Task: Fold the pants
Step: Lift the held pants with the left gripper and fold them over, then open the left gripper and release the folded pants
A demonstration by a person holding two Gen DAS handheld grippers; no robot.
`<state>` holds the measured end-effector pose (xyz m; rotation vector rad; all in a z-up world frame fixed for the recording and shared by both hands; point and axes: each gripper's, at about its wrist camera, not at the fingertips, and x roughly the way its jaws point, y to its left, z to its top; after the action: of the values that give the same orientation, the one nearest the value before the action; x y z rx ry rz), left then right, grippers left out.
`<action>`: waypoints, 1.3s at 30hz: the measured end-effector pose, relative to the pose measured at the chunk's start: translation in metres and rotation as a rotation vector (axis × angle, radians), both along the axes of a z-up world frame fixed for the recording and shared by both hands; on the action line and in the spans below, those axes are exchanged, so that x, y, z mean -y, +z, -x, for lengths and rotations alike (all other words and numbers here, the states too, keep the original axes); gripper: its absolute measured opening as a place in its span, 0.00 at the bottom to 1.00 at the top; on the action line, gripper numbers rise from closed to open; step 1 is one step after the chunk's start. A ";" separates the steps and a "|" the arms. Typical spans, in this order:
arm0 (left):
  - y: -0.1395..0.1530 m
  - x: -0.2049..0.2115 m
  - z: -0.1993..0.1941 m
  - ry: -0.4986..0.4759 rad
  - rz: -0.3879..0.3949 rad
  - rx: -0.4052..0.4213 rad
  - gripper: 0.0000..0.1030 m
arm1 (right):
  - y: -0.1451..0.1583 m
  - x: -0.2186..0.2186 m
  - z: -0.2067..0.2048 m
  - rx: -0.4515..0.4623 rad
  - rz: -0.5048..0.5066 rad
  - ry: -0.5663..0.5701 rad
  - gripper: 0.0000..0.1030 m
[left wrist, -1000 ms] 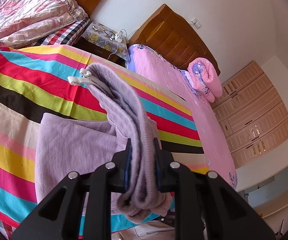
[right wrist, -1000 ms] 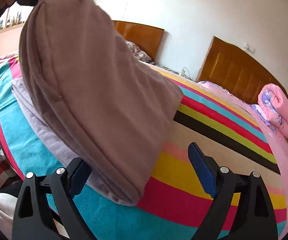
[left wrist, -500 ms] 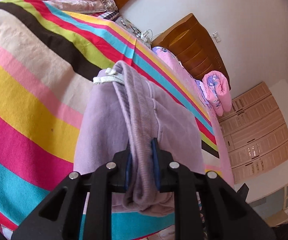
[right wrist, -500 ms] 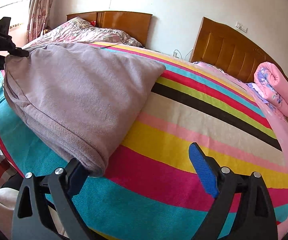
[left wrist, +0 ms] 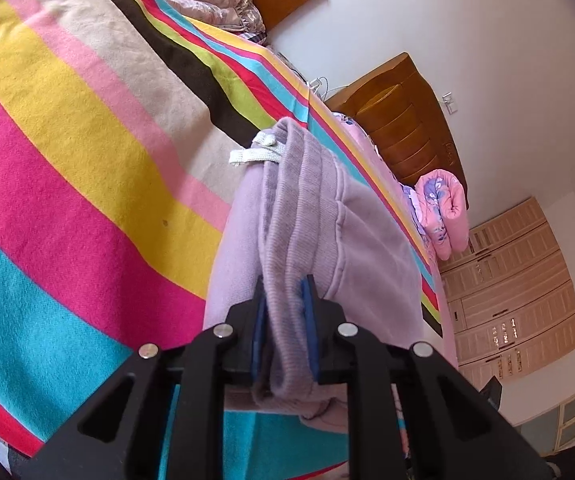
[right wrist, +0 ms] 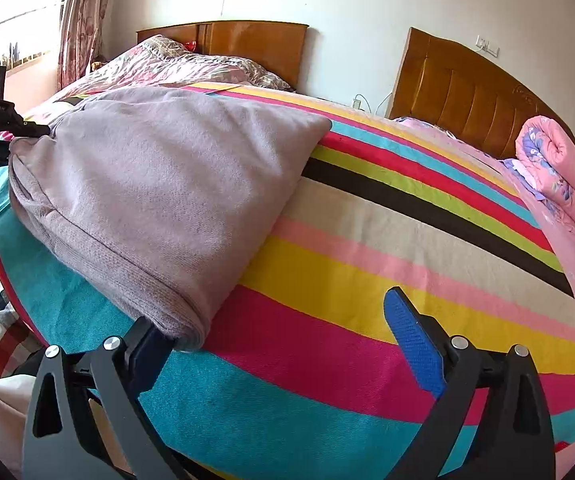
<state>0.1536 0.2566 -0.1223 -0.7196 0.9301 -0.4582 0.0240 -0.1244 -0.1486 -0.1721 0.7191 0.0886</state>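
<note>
Lying near blanket [right wrist: 327,360] edge: pants [right wrist: 167,184]

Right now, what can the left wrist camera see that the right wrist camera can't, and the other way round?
Only the left wrist view shows the left tool shut on the ribbed waistband of the lilac pants, their white drawstring, and a pale wardrobe.

Only the right wrist view shows the right tool open, its jaws having just been widening, one finger beside the pants' folded edge, nothing gripped. It also shows the window and curtain.

Both show the pants, striped blanket, wooden headboard and rolled pink quilt.
</note>
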 end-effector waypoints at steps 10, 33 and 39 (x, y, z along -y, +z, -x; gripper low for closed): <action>0.077 0.018 0.020 0.234 -0.598 0.058 0.58 | 0.042 0.048 0.018 -0.063 -0.299 0.239 0.92; 0.015 0.093 -0.006 -0.094 -0.518 0.165 0.80 | 0.075 0.007 -0.146 -0.121 -0.418 0.522 0.86; 0.016 0.094 -0.007 -0.088 -0.528 0.161 0.80 | 0.026 0.027 -0.253 -0.259 -0.507 0.430 0.78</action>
<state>0.1605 0.1627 -0.1063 -0.1602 0.8814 -0.3210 0.2771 -0.1517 -0.1229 0.1771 0.8859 0.7068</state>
